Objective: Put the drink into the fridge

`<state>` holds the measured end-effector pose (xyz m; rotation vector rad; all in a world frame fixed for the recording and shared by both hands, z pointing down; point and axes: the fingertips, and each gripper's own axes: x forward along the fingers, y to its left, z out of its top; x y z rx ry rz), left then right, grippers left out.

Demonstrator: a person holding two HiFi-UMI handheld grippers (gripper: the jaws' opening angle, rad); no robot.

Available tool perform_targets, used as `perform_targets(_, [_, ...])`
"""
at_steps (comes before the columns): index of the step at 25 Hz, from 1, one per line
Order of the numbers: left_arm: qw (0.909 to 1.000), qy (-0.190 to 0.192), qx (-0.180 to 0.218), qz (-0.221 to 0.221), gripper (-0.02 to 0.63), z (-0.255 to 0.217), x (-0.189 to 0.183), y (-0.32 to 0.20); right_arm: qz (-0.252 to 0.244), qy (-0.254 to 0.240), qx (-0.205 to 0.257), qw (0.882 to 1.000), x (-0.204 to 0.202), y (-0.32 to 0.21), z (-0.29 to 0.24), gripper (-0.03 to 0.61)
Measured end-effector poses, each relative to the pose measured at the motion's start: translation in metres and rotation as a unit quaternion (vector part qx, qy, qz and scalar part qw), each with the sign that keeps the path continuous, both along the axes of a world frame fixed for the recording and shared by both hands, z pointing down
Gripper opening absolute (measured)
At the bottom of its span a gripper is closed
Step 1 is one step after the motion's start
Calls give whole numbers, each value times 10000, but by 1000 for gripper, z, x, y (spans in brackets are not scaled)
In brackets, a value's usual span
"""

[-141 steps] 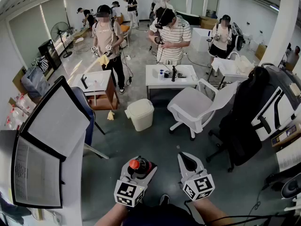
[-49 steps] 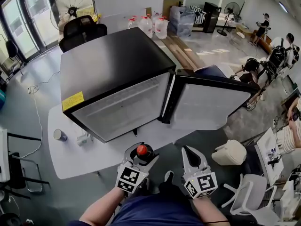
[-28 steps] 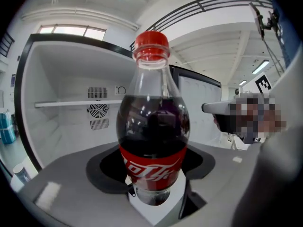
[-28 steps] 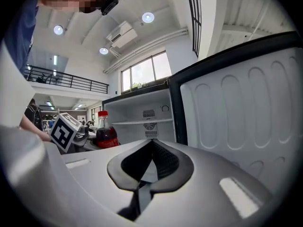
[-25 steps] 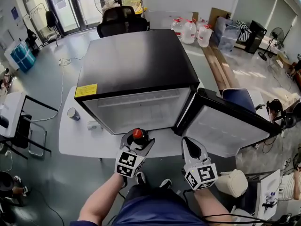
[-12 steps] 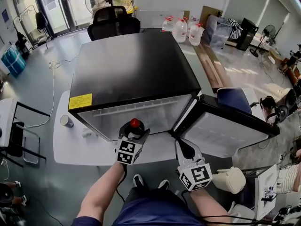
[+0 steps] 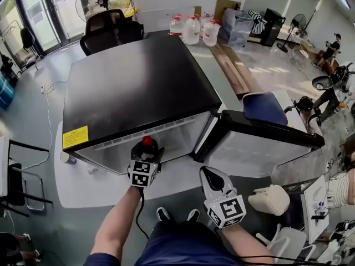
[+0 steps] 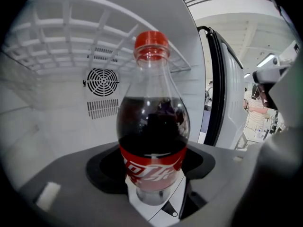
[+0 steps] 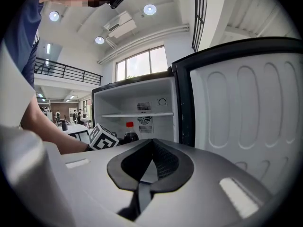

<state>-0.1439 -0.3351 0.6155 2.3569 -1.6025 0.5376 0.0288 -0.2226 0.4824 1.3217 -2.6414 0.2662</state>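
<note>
A cola bottle (image 8: pixel 151 136) with a red cap (image 7: pixel 147 141) stands upright between the jaws of my left gripper (image 7: pixel 145 151), which is shut on it. The left gripper view looks into the white inside of the fridge (image 8: pixel 57 103), with a wire shelf (image 8: pixel 85 41) overhead and a round fan grille on the back wall. From above, the black fridge (image 7: pixel 138 93) stands on a white table, its door (image 7: pixel 260 143) swung open to the right. My right gripper (image 7: pixel 209 179) hangs shut and empty, lower right, in front of the open door (image 9: pixel 241 117). The bottle (image 9: pixel 130 134) shows at the fridge mouth there.
A white table (image 7: pixel 77 182) carries the fridge, with a small can (image 7: pixel 65 158) at its left. A black office chair (image 7: pixel 108 29) and water jugs (image 7: pixel 191 29) stand behind the fridge. A white bin (image 7: pixel 270 199) and chairs are on the floor at right.
My left gripper has carried the bottle forward to the fridge opening. The head view swung from the room to the fridge earlier; the right gripper stays low and shut.
</note>
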Motion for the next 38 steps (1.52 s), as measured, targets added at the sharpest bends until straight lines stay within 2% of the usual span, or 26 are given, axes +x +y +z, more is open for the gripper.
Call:
perform_targets(16, [9999,77,-76,-124,316,7,-8,-60,589,96,-82,9982,16,6,3,6])
perform_targets(29, [9990,301,-93,-314,316,10,-14,-80,675,160,-251,9973,13,12,16,6])
perform_targets(38, [9992,207,-177,-285,318,15,-12,-78,607,134,-261,9977,9,8,19,6])
